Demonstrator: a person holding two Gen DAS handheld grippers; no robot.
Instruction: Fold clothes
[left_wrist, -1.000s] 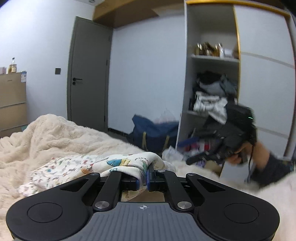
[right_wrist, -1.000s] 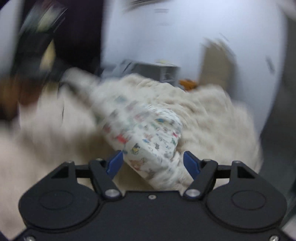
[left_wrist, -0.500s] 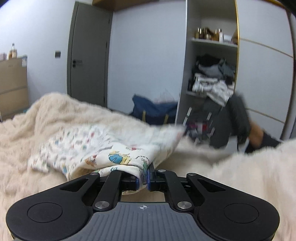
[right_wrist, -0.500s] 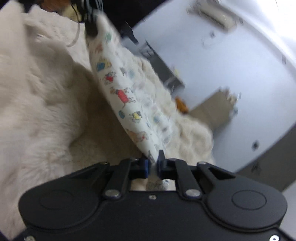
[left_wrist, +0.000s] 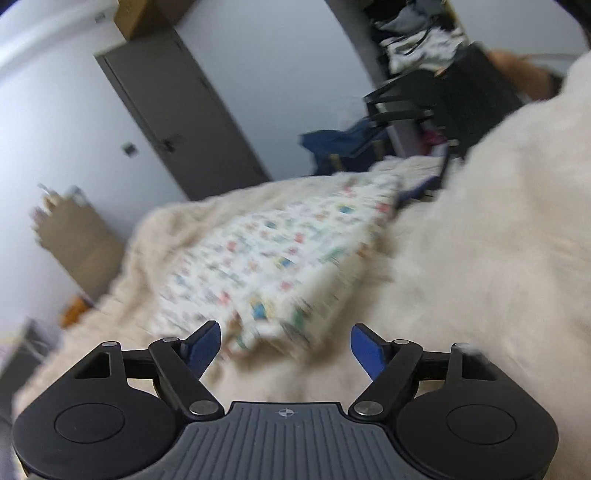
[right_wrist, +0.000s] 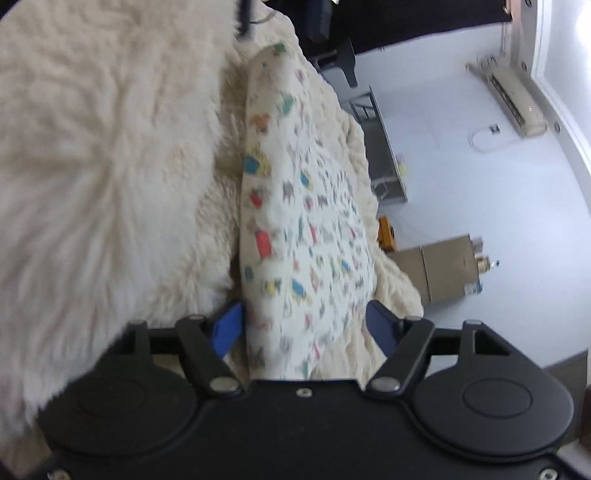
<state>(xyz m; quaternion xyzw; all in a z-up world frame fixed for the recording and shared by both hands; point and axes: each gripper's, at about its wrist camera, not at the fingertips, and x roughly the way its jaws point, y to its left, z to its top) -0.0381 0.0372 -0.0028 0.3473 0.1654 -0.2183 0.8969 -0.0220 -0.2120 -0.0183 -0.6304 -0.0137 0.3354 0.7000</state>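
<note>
Both tools stand wide open with nothing gripped. The left tool (left_wrist: 286, 345) hovers just short of the near edge of the printed garment (left_wrist: 280, 254), which lies flat on the fluffy cream blanket (left_wrist: 498, 240) covering the bed. The right tool (right_wrist: 303, 326) straddles the garment's opposite end, blue pads (right_wrist: 227, 328) clear of the cloth. Bare blanket spreads broadly beside the garment.

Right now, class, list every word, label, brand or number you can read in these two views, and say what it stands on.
No text can be read.
Garment: printed pictures only, no words.
Cardboard box: a small label at its edge, too blurred to read.
Left tool body: a crosshair mark, no letters.
</note>
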